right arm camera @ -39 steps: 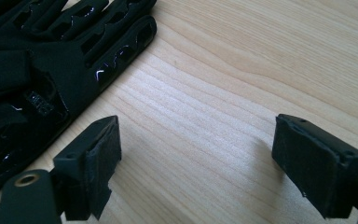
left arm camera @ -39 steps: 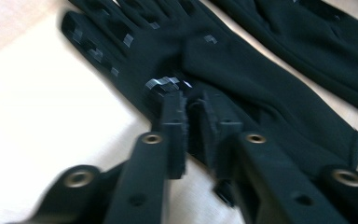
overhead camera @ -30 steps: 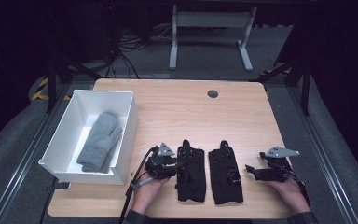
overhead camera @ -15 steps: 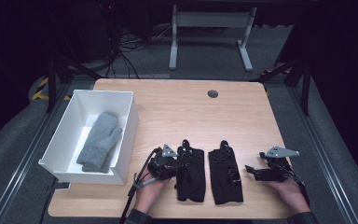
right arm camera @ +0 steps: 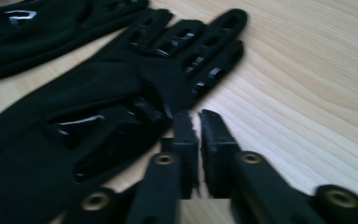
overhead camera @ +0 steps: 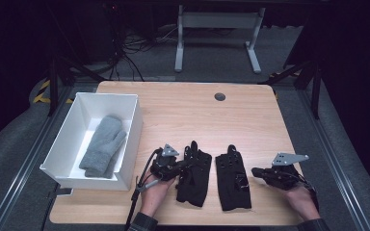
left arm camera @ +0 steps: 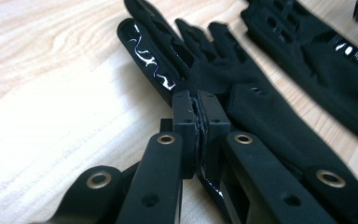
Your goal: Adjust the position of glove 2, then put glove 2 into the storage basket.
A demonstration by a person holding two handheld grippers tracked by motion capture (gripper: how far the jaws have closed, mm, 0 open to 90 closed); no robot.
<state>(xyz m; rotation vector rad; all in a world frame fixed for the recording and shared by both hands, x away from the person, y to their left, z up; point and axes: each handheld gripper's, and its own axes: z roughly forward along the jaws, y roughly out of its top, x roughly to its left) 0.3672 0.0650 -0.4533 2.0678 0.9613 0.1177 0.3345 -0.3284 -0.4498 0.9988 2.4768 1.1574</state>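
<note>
Where 2 black gloves (overhead camera: 214,175) lie, white bin (overhead camera: 130,142) holds grey mitten (overhead camera: 102,146).

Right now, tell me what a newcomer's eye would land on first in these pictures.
First, the two black gloves: the left glove and the right glove lie flat, side by side, near the front edge of the wooden table. The left gripper has just been closing, its jaws pinching the left glove's edge, while the right gripper rests beside the right glove, jaws shut on nothing. At the left stands a white bin holding a grey mitten.
</note>
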